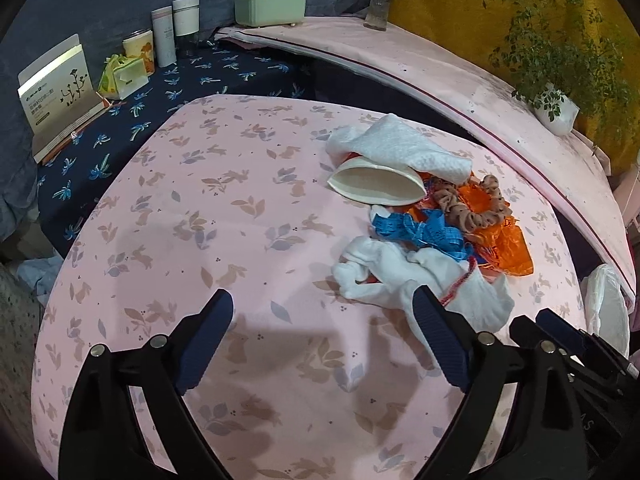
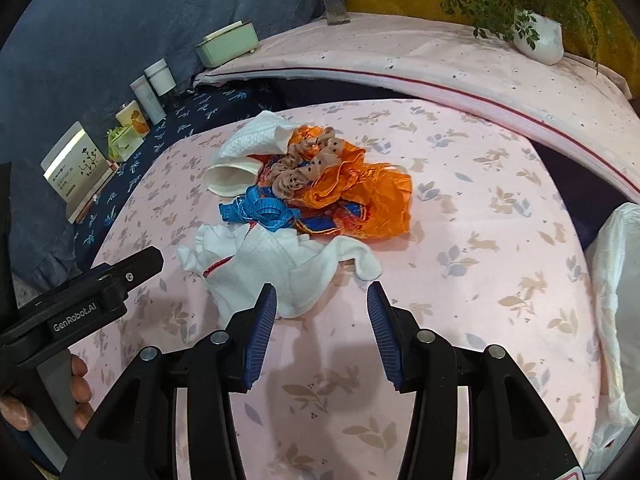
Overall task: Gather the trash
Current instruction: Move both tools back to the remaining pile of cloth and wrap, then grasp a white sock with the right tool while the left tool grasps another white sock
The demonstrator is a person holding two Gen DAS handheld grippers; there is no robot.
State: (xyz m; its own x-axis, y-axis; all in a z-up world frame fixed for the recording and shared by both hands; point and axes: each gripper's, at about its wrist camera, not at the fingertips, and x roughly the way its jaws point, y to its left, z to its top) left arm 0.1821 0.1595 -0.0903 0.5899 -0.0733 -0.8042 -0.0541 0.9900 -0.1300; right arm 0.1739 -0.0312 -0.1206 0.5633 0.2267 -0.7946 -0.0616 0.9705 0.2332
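A trash pile (image 2: 308, 196) is heaped mid-table on the pink cloth (image 2: 480, 280). Nothing is yet collected. The right gripper (image 2: 322, 300), spread wide and empty, is aimed at the white glove (image 2: 280, 264); closing there seems next. The left gripper (image 1: 324, 312) is likewise wide, empty.

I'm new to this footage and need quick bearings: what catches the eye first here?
A heap of trash sits mid-table on the pink cloth: a bright orange wrapper, a blue tape at its near left, white cloths nearest. Both grippers, left and right, stand open just short of it. A white bag waits at the right edge.
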